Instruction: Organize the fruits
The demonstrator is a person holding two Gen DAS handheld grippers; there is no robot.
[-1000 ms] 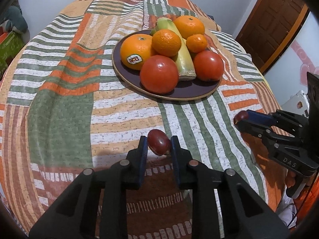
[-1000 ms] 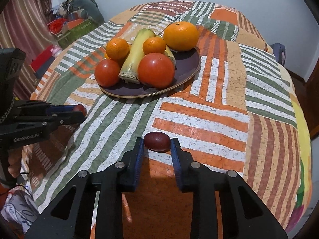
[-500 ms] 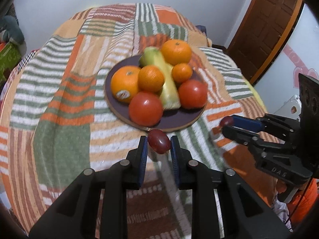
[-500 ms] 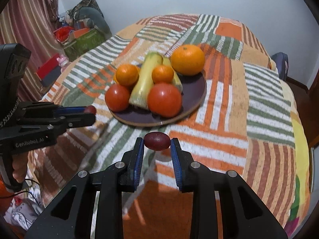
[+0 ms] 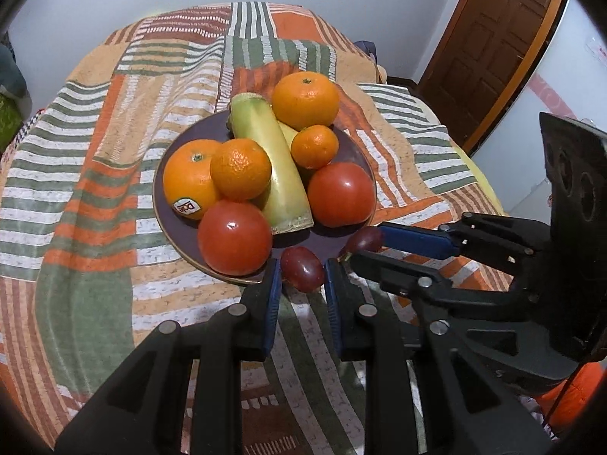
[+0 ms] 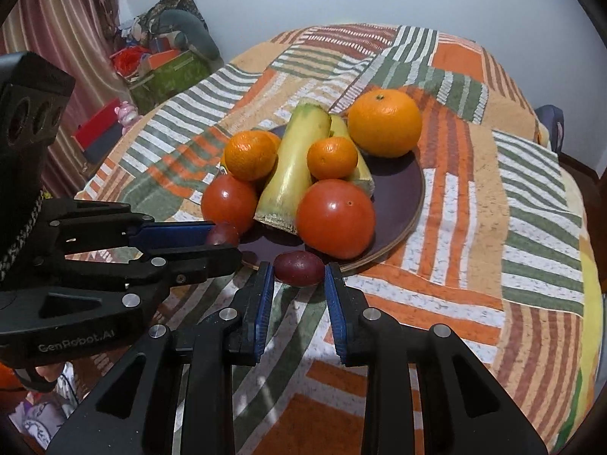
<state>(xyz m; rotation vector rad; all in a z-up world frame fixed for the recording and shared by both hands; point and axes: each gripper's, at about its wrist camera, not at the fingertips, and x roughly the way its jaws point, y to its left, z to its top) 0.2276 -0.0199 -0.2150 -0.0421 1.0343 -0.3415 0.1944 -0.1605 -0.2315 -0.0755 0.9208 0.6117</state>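
A round table draped in a patchwork cloth [image 5: 95, 174] of orange, green and white stripes fills both views, with a pale wall behind and a brown panelled door [image 5: 497, 49] off to one side. Near the middle sits a dark purple plate [image 6: 402, 197] heaped with fruit.

The left gripper [image 5: 302, 278] reaches forward and slightly down toward the near rim of the plate, its blue-padded fingers clamped on a dark red grape [image 5: 302, 268]. That grape hangs right at the plate's near edge, just in front of a tomato [image 5: 234, 238]. The right gripper [image 6: 298, 275] comes in at a similar downward angle from the other side, pinching a second grape [image 6: 299, 267] between its pads, also at the near rim. The two grippers' tips sit close beside each other; in the left wrist view the right gripper's fingers cross just to the right of the left one's tips.

On the plate, two long pale yellow-green pieces [image 5: 279, 174], cut flat at the ends, lie down the centre. Two large oranges [image 5: 305, 100], one carrying a sticker [image 5: 186, 206], two small mandarins [image 5: 239, 168] and a second tomato [image 5: 340, 194] crowd around them, leaving only a bare strip of plate at the near rim. Beyond the table, boxes and soft clutter [image 6: 163, 64] stand by a striped curtain [image 6: 64, 34]
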